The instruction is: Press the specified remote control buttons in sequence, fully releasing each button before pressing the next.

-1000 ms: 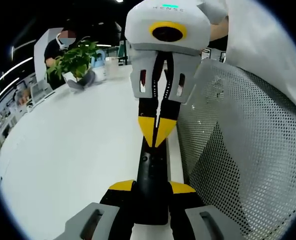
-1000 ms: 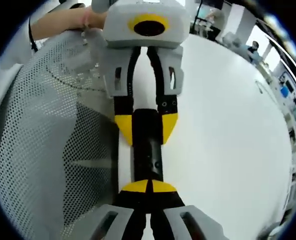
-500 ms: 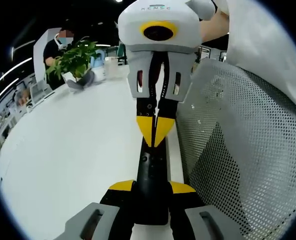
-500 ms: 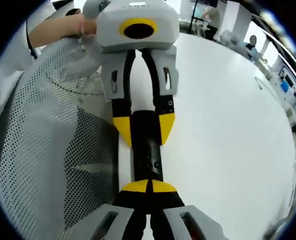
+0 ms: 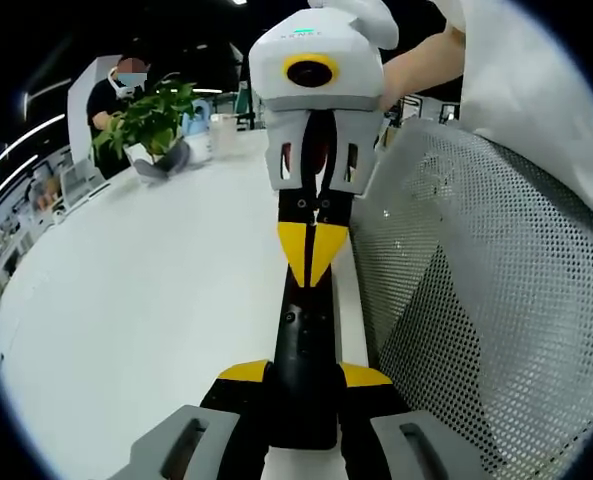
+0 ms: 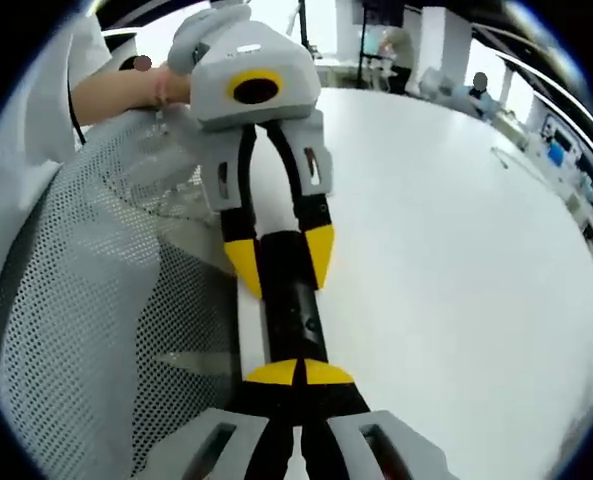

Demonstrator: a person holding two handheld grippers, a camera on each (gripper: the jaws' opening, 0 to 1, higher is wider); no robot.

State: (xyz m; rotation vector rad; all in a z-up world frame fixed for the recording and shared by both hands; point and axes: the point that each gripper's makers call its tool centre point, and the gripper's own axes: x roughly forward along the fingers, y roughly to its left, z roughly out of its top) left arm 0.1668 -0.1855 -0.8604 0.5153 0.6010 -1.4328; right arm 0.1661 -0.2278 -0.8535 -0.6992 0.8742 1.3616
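Fingers of the left gripper [image 5: 304, 385] rise from the bottom centre of the left gripper view, their yellow tips clamped on either side of the near end of a black remote control [image 5: 304, 350]. The remote lies lengthwise up the middle of the frame on the white bench [image 5: 146, 320], close to the bench's right edge. At its far end, the right gripper [image 5: 314, 262] comes down from the top centre, its yellow-tipped fingers closed together into a point that touches the remote's upper part. To the right, a grey mesh chair back [image 5: 476, 300] stands just beside the bench edge, with a white sleeve [image 5: 536, 90] above it at the upper right. Far off at the upper left sit a potted plant [image 5: 156, 120] and a person [image 5: 116, 95] behind it

From the right gripper view the same remote control [image 6: 294, 318] runs up the centre; the right gripper [image 6: 298, 376] at the bottom has its yellow tips shut together, resting on the near end. Beyond, the left gripper [image 6: 279, 260] holds the far end between its yellow fingers. The mesh chair back [image 6: 106, 320] sits at the left, a hand [image 6: 141, 85] at the upper left, and the bench [image 6: 456, 260] spreads to the right
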